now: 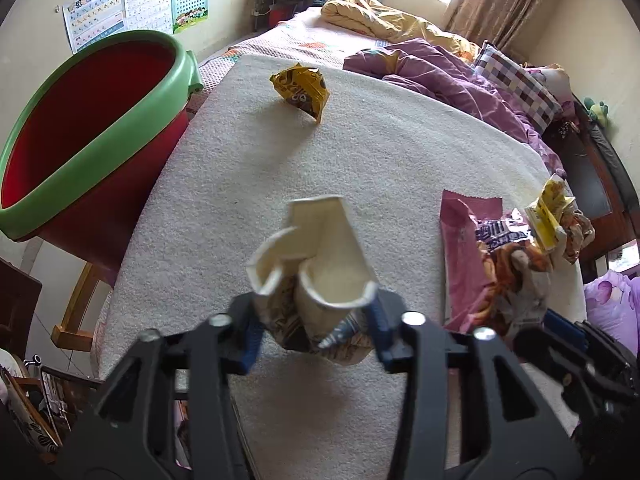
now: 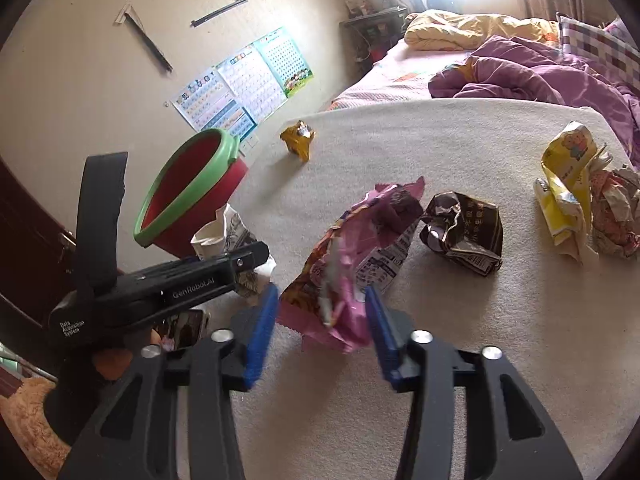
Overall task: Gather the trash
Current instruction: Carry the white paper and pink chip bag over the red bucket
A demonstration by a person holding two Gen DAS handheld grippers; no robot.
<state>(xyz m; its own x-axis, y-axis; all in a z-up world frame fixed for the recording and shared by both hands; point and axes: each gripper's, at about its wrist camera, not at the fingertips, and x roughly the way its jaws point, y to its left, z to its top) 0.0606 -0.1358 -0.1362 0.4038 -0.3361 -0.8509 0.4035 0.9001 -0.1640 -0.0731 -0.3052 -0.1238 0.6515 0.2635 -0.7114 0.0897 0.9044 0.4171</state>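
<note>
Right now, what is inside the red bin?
The red bin shows only bare red inner wall in both views; no trash is visible in it. Its bottom is hidden below the green rim, so whatever lies there cannot be seen.

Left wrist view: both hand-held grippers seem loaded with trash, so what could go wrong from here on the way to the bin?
1. The left hand-held gripper pinches only the lower end of the crushed paper cup; it may slip out.
2. The pink wrapper looks blurred and loose in the right hand-held gripper; it may drop.
3. The red bin stands off the mat's edge, so a drop could miss it.
</note>
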